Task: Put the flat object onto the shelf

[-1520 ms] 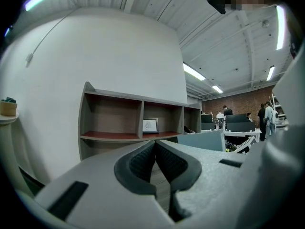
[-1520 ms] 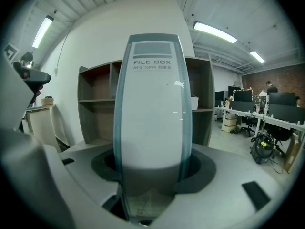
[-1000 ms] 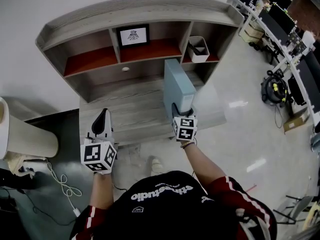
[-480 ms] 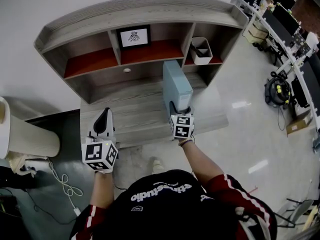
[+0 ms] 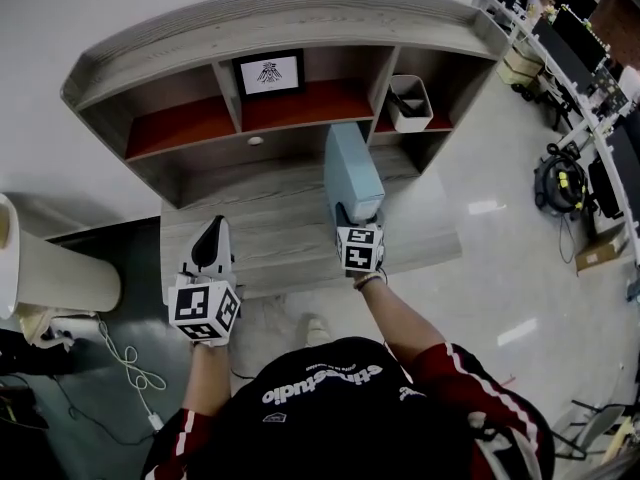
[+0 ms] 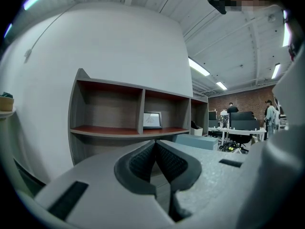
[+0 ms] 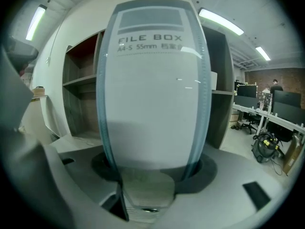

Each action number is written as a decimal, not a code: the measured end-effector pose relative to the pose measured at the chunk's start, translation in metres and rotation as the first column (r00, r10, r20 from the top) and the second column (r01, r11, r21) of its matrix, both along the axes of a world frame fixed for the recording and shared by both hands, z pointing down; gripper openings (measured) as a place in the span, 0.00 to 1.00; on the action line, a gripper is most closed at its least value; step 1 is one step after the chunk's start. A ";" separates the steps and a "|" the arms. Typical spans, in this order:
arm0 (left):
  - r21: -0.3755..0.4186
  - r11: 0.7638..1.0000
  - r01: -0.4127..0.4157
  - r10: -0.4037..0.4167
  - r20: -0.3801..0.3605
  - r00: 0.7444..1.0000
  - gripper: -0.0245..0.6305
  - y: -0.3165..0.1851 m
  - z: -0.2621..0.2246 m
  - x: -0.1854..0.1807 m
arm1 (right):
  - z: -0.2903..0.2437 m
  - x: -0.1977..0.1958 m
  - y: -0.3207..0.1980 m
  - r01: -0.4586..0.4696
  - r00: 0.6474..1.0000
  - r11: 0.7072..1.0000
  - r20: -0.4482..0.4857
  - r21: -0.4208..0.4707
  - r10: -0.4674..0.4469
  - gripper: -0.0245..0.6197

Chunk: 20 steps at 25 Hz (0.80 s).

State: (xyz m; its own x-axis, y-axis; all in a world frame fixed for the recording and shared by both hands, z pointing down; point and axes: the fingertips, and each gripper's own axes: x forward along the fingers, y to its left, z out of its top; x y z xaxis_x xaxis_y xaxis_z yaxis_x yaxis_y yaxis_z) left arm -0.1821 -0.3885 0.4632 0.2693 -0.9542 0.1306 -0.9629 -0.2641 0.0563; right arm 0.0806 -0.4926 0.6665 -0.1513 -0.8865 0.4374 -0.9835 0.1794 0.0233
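Grey wood-grain boards make the desk [image 5: 270,218] and the shelf unit [image 5: 280,13] that stands along its back edge, against a white wall. The compartments have smooth red floors [image 5: 185,123]. A framed picture [image 5: 267,71] stands in the middle compartment and a white bin [image 5: 410,101] in the right one.

Your right gripper [image 5: 347,215] has its jaws closed on the narrow sides of the file box [image 5: 352,173], a flat, pale blue-grey plastic case. You hold it upright over the right half of the desk, its far end close to the divider between the middle and right compartments. I cannot tell whether it touches the desk.

Your left gripper [image 5: 210,238] hovers at the front left corner, ribbed pads [image 6: 143,161] pressed together with nothing between them.
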 end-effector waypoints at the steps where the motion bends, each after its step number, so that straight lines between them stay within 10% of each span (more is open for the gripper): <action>1: -0.003 1.000 0.001 -0.001 0.003 1.000 0.05 -0.001 0.002 -0.001 | 0.003 0.000 -0.003 -0.007 1.000 1.000 0.001 -0.008 0.007 0.48; 20: -0.027 0.999 0.039 -0.039 0.005 0.999 0.05 -0.024 0.007 -0.021 | 0.014 -0.018 -0.053 -0.048 0.999 0.997 -0.013 -0.059 0.048 0.49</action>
